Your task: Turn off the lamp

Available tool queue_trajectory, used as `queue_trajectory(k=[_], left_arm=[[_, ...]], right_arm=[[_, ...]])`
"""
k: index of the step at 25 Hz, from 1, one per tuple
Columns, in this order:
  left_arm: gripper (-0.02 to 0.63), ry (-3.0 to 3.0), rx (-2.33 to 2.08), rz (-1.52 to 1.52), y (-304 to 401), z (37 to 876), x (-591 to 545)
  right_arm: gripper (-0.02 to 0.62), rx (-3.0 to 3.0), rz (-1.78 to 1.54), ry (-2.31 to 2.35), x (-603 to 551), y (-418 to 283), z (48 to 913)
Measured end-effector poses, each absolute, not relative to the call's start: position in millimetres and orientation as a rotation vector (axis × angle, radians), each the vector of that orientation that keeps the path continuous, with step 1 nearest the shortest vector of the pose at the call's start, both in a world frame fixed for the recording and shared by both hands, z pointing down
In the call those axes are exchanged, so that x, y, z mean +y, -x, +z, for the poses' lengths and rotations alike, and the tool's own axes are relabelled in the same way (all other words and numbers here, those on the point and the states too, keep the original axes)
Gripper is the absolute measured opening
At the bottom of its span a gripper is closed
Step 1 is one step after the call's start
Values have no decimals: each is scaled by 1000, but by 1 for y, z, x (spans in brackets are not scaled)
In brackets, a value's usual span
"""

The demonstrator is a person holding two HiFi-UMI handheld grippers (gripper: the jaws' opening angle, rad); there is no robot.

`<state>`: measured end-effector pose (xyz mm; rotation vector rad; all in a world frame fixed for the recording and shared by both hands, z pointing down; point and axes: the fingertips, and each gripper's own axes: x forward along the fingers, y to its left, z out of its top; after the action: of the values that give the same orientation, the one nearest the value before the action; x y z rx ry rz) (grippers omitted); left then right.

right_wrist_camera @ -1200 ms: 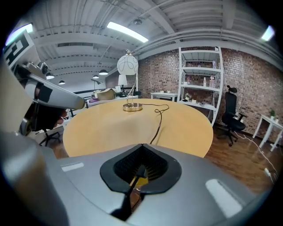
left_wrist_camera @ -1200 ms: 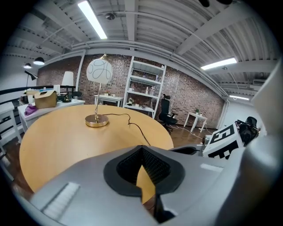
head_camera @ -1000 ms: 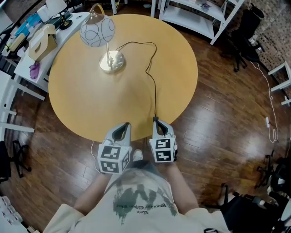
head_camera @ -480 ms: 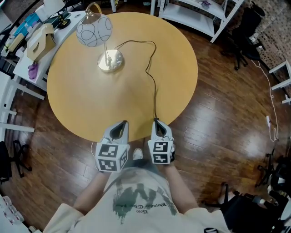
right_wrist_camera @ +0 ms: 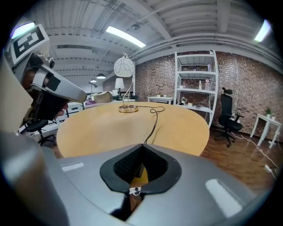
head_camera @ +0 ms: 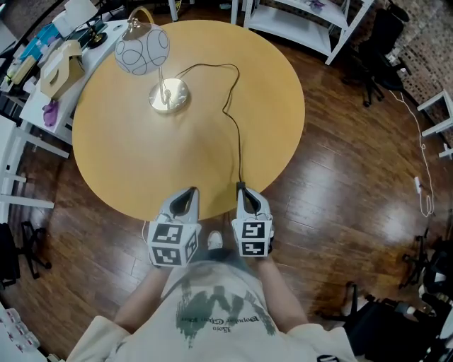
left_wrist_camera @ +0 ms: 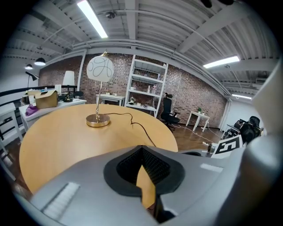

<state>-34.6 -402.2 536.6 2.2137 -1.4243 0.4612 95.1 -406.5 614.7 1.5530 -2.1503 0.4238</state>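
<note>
Dark wood floor (head_camera: 354, 177) surrounds one round, light-wood table (head_camera: 141, 155) that fills the upper middle of the head view.

Count:
- One lamp (head_camera: 168, 97). Its brass base stands on the table toward the upper left of the frame, and its white globe shade hangs over the table's far edge.
- One black cord (head_camera: 240, 159). It loops from the base and runs straight down the frame to the near table edge.
- Two grippers, side by side at that near edge.
- One white shelving unit (head_camera: 297, 21) at top centre.
- One cardboard box (head_camera: 60, 67) on a side desk at the upper left.

Left gripper (head_camera: 189, 192): jaw tips are together with nothing between them. Only a sliver of table shows through the hollow behind the tips.

Right gripper (head_camera: 241, 188): jaw tips are together. The cord leads right up to them, and a dark bit shows in the hollow. I cannot tell whether the cord is pinched.

Both grippers are well apart from the lamp.

Compared with one second ago, table and lamp sit slightly further toward the upper left of the head view. They have shifted together, so the lamp's place on the table is unchanged. Both grippers hold the same spot, and their jaws are as before.
</note>
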Motion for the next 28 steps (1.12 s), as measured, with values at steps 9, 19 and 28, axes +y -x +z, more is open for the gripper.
queue_trajectory(k=[9, 19, 28], left_arm=[[-5, -2225, -1403, 467, 28, 539, -402], [-5, -2215, -1418, 465, 34, 539, -400], [-5, -2204, -1428, 465, 39, 540, -400]], right_arm=[[11, -2091, 400, -1494, -404, -97, 626], [0, -2107, 303, -1502, -404, -91, 613], [0, -2125, 306, -1478, -404, -82, 615]])
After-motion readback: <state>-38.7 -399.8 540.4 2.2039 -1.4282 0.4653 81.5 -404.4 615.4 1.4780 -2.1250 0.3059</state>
